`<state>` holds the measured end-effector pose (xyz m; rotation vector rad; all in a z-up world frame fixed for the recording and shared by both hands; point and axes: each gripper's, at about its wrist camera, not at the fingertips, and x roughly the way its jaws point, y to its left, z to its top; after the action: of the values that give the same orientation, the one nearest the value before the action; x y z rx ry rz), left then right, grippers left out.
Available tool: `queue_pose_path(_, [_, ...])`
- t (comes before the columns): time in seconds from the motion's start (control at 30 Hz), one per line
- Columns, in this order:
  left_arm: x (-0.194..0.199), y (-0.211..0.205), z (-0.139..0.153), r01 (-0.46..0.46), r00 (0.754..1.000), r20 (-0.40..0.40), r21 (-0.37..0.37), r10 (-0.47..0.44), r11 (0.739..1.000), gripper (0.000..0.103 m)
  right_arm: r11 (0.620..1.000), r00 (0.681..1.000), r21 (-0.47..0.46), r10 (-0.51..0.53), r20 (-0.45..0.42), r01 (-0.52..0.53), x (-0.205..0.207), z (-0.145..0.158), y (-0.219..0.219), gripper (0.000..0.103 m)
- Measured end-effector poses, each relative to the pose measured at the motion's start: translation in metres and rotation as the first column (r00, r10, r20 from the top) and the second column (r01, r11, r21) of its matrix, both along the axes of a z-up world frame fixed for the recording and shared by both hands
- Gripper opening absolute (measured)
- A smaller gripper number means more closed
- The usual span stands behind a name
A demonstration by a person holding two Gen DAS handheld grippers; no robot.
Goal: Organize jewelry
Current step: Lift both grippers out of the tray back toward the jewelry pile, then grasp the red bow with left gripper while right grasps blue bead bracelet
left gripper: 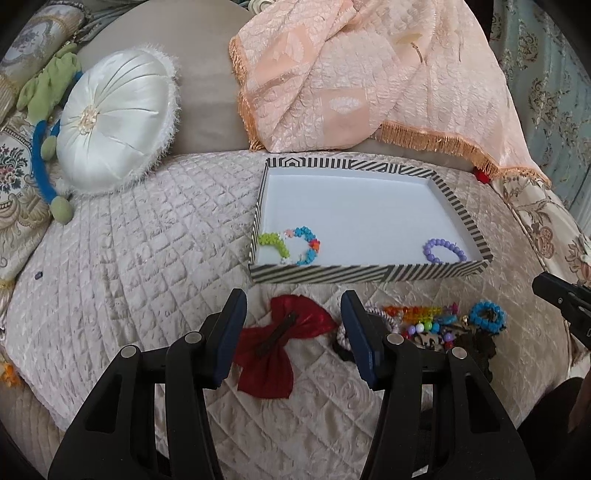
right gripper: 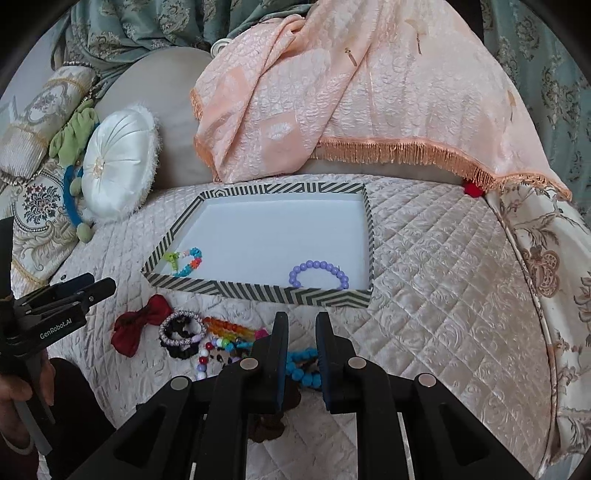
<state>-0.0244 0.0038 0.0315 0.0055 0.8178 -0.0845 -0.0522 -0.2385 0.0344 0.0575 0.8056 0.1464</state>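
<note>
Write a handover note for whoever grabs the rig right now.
Left tool: open, empty, above the red bow clip.
Right tool: partly open around the blue bead bracelet; not gripped yet.
Done: multicolour bracelet and purple bracelet lie in the striped tray.
Left: bow clip, hair ties, blue bracelet and the mixed bead pile on the quilt in front of the tray.

I'm working over a pale quilted cover (left gripper: 129, 258) spread across a cushioned seat, soft daylight on its sheen. Behind it a beige backrest (left gripper: 207, 110) rises, with a peach fringed throw (left gripper: 351, 74) draped over it. To my left a round white satin cushion (left gripper: 114, 122) leans on floral upholstery (left gripper: 14, 173); teal damask curtains (right gripper: 147, 26) hang behind.
</note>
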Motion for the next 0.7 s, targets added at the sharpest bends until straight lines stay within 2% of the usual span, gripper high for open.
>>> queue_pose_path(0.17, [-0.007,0.004,-0.003,0.002,1.0,-0.017,-0.021,-0.003,1.0,0.053,1.0,1.0,-0.002,0.003,-0.007,-0.003,-0.007,-0.001,0.002,0.014])
queue_pose_path(0.37, [-0.009,0.026,-0.007,-0.002,0.997,-0.082,-0.144,-0.01,0.99,0.053,1.0,1.0,0.012,0.004,-0.015,-0.004,-0.013,-0.002,-0.002,0.014])
queue_pose_path(0.47, [-0.007,0.037,-0.009,-0.025,0.994,-0.108,-0.18,0.006,0.983,0.054,1.0,1.0,0.028,0.008,-0.027,-0.008,-0.013,-0.004,-0.005,0.014])
queue_pose_path(0.57, [-0.006,0.05,-0.012,-0.056,0.991,-0.133,-0.231,0.026,0.971,0.062,0.999,0.999,0.042,0.012,-0.037,-0.011,-0.014,-0.006,-0.006,0.014])
queue_pose_path(0.63, [-0.006,0.057,-0.015,-0.069,0.988,-0.153,-0.273,0.028,0.96,0.064,0.999,0.999,0.049,0.018,-0.042,-0.016,-0.014,-0.008,-0.008,0.017])
queue_pose_path(0.7, [-0.004,0.059,-0.019,-0.074,0.984,-0.174,-0.284,0.025,0.956,0.066,0.999,0.999,0.051,0.022,-0.049,-0.019,-0.014,-0.01,-0.009,0.022])
